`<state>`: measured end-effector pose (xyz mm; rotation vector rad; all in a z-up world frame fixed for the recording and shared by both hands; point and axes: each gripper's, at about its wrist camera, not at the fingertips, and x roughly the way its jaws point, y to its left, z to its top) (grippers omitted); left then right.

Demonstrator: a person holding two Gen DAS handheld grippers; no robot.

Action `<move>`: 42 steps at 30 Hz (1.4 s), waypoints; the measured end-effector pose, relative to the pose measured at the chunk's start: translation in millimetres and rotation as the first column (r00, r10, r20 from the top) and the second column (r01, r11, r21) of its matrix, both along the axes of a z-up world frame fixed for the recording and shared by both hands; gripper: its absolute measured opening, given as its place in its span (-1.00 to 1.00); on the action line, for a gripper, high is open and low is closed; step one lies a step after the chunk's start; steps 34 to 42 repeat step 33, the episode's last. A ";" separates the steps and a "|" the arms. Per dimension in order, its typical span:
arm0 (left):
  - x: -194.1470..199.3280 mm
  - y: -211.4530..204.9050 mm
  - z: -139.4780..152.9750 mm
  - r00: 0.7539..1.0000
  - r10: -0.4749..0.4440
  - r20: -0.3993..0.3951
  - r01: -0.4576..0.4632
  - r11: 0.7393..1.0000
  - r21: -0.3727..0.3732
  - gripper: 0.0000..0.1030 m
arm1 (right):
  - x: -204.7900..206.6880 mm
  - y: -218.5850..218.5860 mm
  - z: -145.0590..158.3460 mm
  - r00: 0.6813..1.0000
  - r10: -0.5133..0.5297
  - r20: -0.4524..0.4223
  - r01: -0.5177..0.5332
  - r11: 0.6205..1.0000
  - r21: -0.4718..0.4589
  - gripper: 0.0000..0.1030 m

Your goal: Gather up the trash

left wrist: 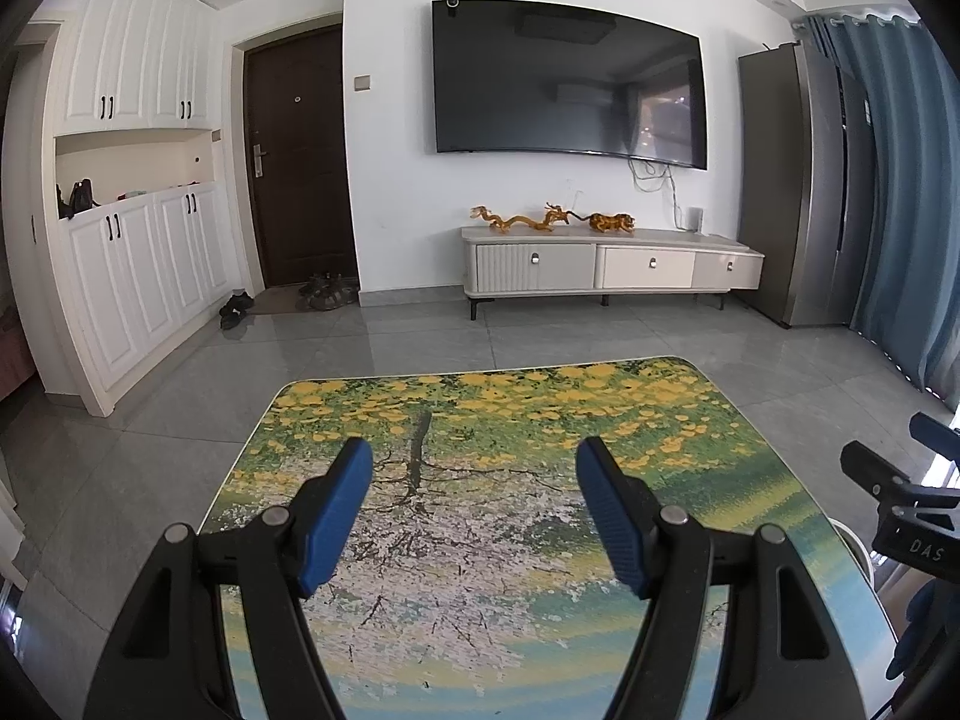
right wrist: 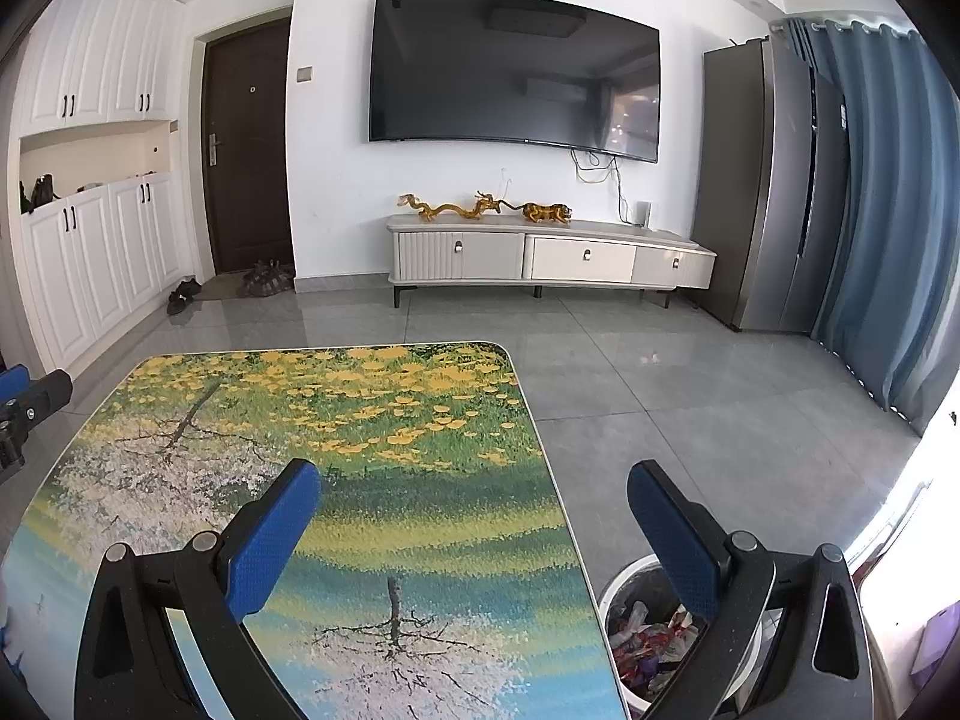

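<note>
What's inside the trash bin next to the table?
The trash bin holds crumpled wrappers, mostly red and white with some purple. The right gripper, open, has a finger covering part of the opening, so the bin's right side and bottom cannot be seen.

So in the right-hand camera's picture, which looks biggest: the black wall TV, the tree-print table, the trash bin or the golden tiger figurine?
As they look:
1. Tree-print table, though it is nearest the camera
2. Black wall TV
3. Trash bin, partly hidden
4. Golden tiger figurine

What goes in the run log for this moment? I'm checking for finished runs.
left gripper: open, empty | right gripper: open, empty | table: no trash seen | bin: holds wrappers, beside table
</note>
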<state>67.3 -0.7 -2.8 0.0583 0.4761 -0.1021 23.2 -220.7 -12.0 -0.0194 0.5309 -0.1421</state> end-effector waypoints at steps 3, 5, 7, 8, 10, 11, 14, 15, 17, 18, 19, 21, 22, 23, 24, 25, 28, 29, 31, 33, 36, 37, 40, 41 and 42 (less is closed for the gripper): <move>-1.1 -2.7 -1.5 1.000 -0.010 -0.003 0.010 1.000 0.002 0.34 | 0.6 0.2 -0.3 1.000 -0.002 -0.003 0.002 1.000 0.000 1.00; -2.1 -5.0 -3.2 1.000 -0.015 -0.004 0.015 1.000 0.003 0.34 | 0.1 -0.5 -0.8 1.000 -0.006 -0.005 0.006 1.000 0.001 1.00; -2.1 -5.7 -3.3 1.000 -0.019 -0.005 0.019 1.000 0.004 0.34 | -0.5 -1.9 -0.6 1.000 -0.009 -0.006 0.009 1.000 0.002 1.00; -2.3 -5.9 -3.1 1.000 -0.021 -0.005 0.021 1.000 0.004 0.34 | -0.7 -2.7 -0.5 1.000 -0.011 -0.006 0.011 1.000 0.002 1.00; -2.4 -6.1 -3.0 1.000 -0.023 -0.006 0.023 1.000 0.003 0.34 | -1.0 -3.8 -0.6 1.000 -0.015 -0.006 0.015 1.000 0.002 1.00; -2.4 -6.3 -3.3 1.000 -0.024 -0.008 0.024 1.000 0.003 0.34 | -0.9 -4.8 -0.6 1.000 -0.016 -0.007 0.016 1.000 0.003 1.00; -2.2 -5.9 -3.3 1.000 -0.027 -0.011 0.027 1.000 0.001 0.34 | -1.1 -5.8 -0.8 1.000 -0.020 -0.008 0.020 1.000 0.004 1.00; -2.1 -6.1 -3.8 1.000 -0.028 -0.012 0.028 1.000 0.001 0.34 | -1.2 -6.0 -1.1 1.000 -0.021 -0.009 0.021 1.000 0.004 1.00; -2.2 -6.3 -4.0 0.999 -0.031 -0.013 0.031 1.000 0.002 0.34 | -1.6 -5.9 -2.2 1.000 -0.021 -0.011 0.021 1.000 0.003 1.00; -2.2 -6.8 -4.0 0.999 -0.032 -0.014 0.032 0.999 0.002 0.34 | -1.7 -5.9 -2.5 1.000 -0.022 -0.012 0.022 1.000 0.003 1.00; -2.3 -7.5 -4.0 0.999 -0.034 -0.014 0.034 0.999 0.003 0.34 | -1.6 -5.5 -3.1 1.000 -0.022 -0.013 0.022 1.000 0.003 1.00; -2.7 -8.4 -4.0 0.999 -0.037 -0.015 0.037 0.999 0.003 0.34 | -1.5 -5.7 -3.9 1.000 -0.023 -0.014 0.023 1.000 0.004 1.00; -2.4 -8.5 -3.9 0.999 -0.039 -0.016 0.039 0.999 0.004 0.34 | -1.7 -5.9 -4.1 1.000 -0.023 -0.014 0.024 1.000 0.004 1.00; -2.5 -9.2 -4.2 0.999 -0.041 -0.016 0.041 0.999 0.005 0.34 | -1.9 -6.7 -4.1 1.000 -0.024 -0.015 0.024 1.000 0.005 1.00; -2.5 -9.6 -4.3 0.999 -0.043 -0.017 0.043 0.999 0.005 0.34 | -2.1 -7.0 -4.2 1.000 -0.026 -0.015 0.026 1.000 0.005 1.00; -2.8 -10.1 -4.4 0.999 -0.045 -0.018 0.045 0.999 0.005 0.34 | -2.0 -7.5 -4.5 1.000 -0.027 -0.015 0.027 1.000 0.006 1.00; -3.0 -11.6 -5.5 0.999 -0.050 -0.020 0.051 0.999 0.007 0.34 | -1.8 -8.9 -5.2 0.999 -0.033 -0.017 0.033 0.999 0.009 1.00; -3.0 -11.9 -5.6 0.998 -0.053 -0.021 0.053 0.999 0.007 0.34 | -2.1 -9.3 -5.7 0.999 -0.035 -0.017 0.035 0.999 0.009 1.00; -3.3 -12.5 -6.0 0.998 -0.055 -0.021 0.055 0.998 0.008 0.34 | -2.7 -10.1 -6.4 0.999 -0.037 -0.018 0.037 0.999 0.011 1.00; -3.3 -12.5 -6.0 0.998 -0.056 -0.022 0.056 0.998 0.007 0.34 | -2.4 -10.6 -6.8 0.999 -0.039 -0.018 0.039 0.999 0.012 1.00; -3.3 -12.5 -6.0 0.998 -0.056 -0.022 0.056 0.998 0.007 0.34 | -2.4 -10.6 -6.8 0.999 -0.039 -0.018 0.039 0.999 0.012 1.00; -3.3 -12.5 -6.0 0.998 -0.056 -0.022 0.056 0.998 0.007 0.34 | -2.4 -10.6 -6.8 0.999 -0.039 -0.018 0.039 0.999 0.012 1.00; -3.3 -12.5 -6.0 0.998 -0.056 -0.022 0.056 0.998 0.007 0.34 | -2.4 -10.6 -6.8 0.999 -0.039 -0.018 0.039 0.999 0.012 1.00; -3.3 -12.5 -6.0 0.998 -0.056 -0.022 0.056 0.998 0.007 0.34 | -2.4 -10.6 -6.8 0.999 -0.039 -0.018 0.039 0.999 0.012 1.00; -3.3 -12.5 -6.0 0.998 -0.056 -0.022 0.056 0.998 0.007 0.34 | -2.4 -10.6 -6.8 0.999 -0.039 -0.018 0.039 0.999 0.012 1.00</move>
